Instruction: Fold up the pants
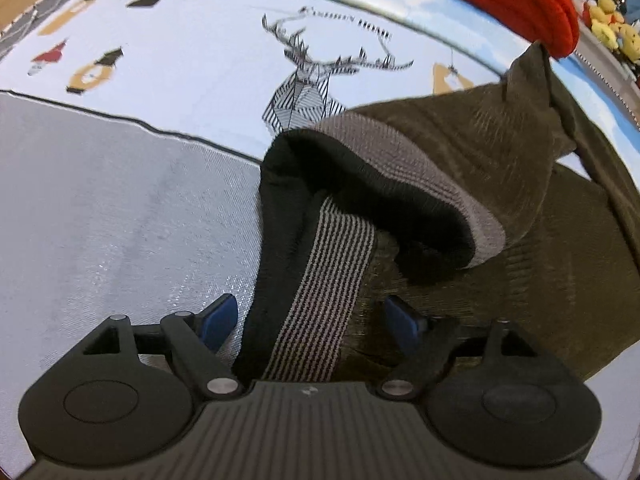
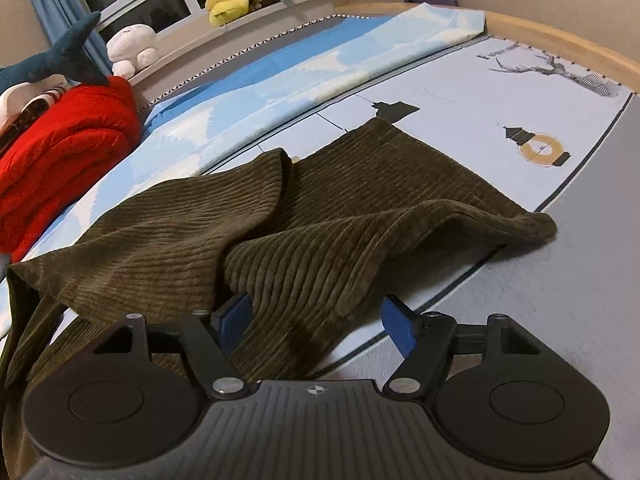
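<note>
Olive corduroy pants (image 2: 328,208) are sprawled on the printed bedsheet (image 2: 460,92), just beside the red blanket (image 2: 60,152) — waistband (image 1: 404,160) end flipped open toward the left gripper (image 1: 316,320). That one's jaws are spread wide, with the striped elastic band (image 1: 328,280) running between the blue pads (image 1: 220,316) but not pinched. The right gripper (image 2: 318,320) is wide open too — a fold of pant leg lies between its fingers, unclamped.

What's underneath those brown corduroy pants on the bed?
The pants lie on a printed bedsheet with a grey band at its edge. Whatever print sits directly beneath them is covered; only neighbouring lantern and deer designs show.
</note>
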Motion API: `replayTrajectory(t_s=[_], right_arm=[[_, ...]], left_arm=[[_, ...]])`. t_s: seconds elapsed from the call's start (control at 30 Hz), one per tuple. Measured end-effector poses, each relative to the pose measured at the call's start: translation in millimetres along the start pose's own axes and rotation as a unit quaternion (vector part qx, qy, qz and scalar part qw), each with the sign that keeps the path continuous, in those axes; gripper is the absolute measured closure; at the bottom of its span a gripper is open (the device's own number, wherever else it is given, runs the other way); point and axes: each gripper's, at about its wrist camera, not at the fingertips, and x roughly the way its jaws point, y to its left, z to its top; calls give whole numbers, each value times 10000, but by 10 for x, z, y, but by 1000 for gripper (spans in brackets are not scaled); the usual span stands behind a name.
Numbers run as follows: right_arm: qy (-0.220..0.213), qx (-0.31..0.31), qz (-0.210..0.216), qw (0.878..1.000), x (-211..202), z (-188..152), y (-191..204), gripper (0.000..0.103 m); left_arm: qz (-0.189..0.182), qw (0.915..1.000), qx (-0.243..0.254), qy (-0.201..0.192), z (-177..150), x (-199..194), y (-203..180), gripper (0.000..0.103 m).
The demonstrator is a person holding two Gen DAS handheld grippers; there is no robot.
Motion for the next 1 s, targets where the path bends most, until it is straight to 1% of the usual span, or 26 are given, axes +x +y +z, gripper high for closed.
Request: replayTrajectory(t_s=[0.07, 0.1, 0.13, 0.17, 0.2, 0.23, 0.27, 0.3, 0.33, 0.37, 0.4, 0.43, 0.47, 0.57, 0.6, 0.7, 0.77, 0.8, 0.83, 0.87, 0.9, 0.93, 0.97, 1.0], right_arm=[[-15, 151, 17, 9999, 28, 22, -60, 30], [-6, 243, 42, 9997, 41, 33, -97, 39], [-2, 324, 106, 9994, 46, 43, -137, 49], [23, 368, 120, 9992, 45, 52, -164, 78], [-36, 384, 40, 9992, 18, 71, -191, 92], [-116, 441, 89, 9989, -36, 96, -221, 92], [-194, 501, 188, 9984, -106, 129, -241, 93], [-273, 496, 243, 9981, -193, 161, -238, 94], [-341, 441, 283, 9980, -297, 196, -220, 94], [-399, 381, 325, 9980, -403, 219, -205, 95], [-468, 315, 358, 9978, -532, 239, -193, 97], [-561, 260, 278, 9977, -673, 252, -196, 102], [-715, 262, 112, 9970, -838, 264, -232, 103], [-864, 657, 136, 9940, -1278, 282, -542, 103], [-809, 610, 128, 9948, -1397, 250, -652, 103], [-445, 365, 70, 9983, -1588, -2, -918, 103], [44, 415, 95, 9991, -1599, -178, -1065, 103], [231, 452, 163, 9986, -1602, -219, -1105, 99], [205, 436, 208, 9986, -1633, -234, -1117, 99], [125, 392, 194, 9990, -1660, -231, -1113, 99], [64, 366, 200, 9991, -1664, -225, -1097, 90], [30, 403, 254, 9989, -1643, -216, -1082, 81], [14, 465, 315, 9984, -1609, -207, -1067, 62], [7, 527, 364, 9979, -1548, -185, -1039, 51]], left_arm=[[-67, 9999, -22, 94, -9, 74, -21, 19], [-60, 9999, 45, 71, -17, 86, -56, 20], [-9, 9998, 181, 35, -30, 88, -103, 21], [65, 9993, 359, -10, -52, 82, -147, 26], [119, 9986, 503, -66, -70, 64, -179, 36], [162, 9981, 583, -120, -82, 37, -197, 43], [181, 9976, 646, -181, -91, -11, -199, 52], [166, 9972, 690, -230, -97, -58, -197, 61], [140, 9967, 740, -312, -111, -128, -194, 66], [161, 9960, 783, -404, -125, -209, -191, 75], [111, 9953, 813, -507, -147, -301, -184, 76], [54, 9947, 838, -599, -168, -391, -178, 76], [-8, 9936, 887, -698, -191, -487, -174, 77], [-240, 9898, 1078, -900, -323, -756, -162, 79], [-307, 9889, 1128, -914, -380, -830, -148, 80], [-437, 9892, 1097, -864, -516, -1021, -46, 83], [-429, 9906, 963, -870, -585, -1125, 56, 87], [-392, 9914, 902, -861, -619, -1153, 106, 93], [-303, 9928, 830, -805, -647, -1156, 154, 95], [-192, 9944, 735, -739, -676, -1139, 214, 103], [-80, 9957, 630, -680, -673, -1113, 258, 103], [-122, 9966, 525, -628, -678, -1089, 301, 103], [-238, 9974, 382, -569, -655, -1054, 350, 97], [-372, 9980, 197, -478, -623, -1006, 379, 81]])
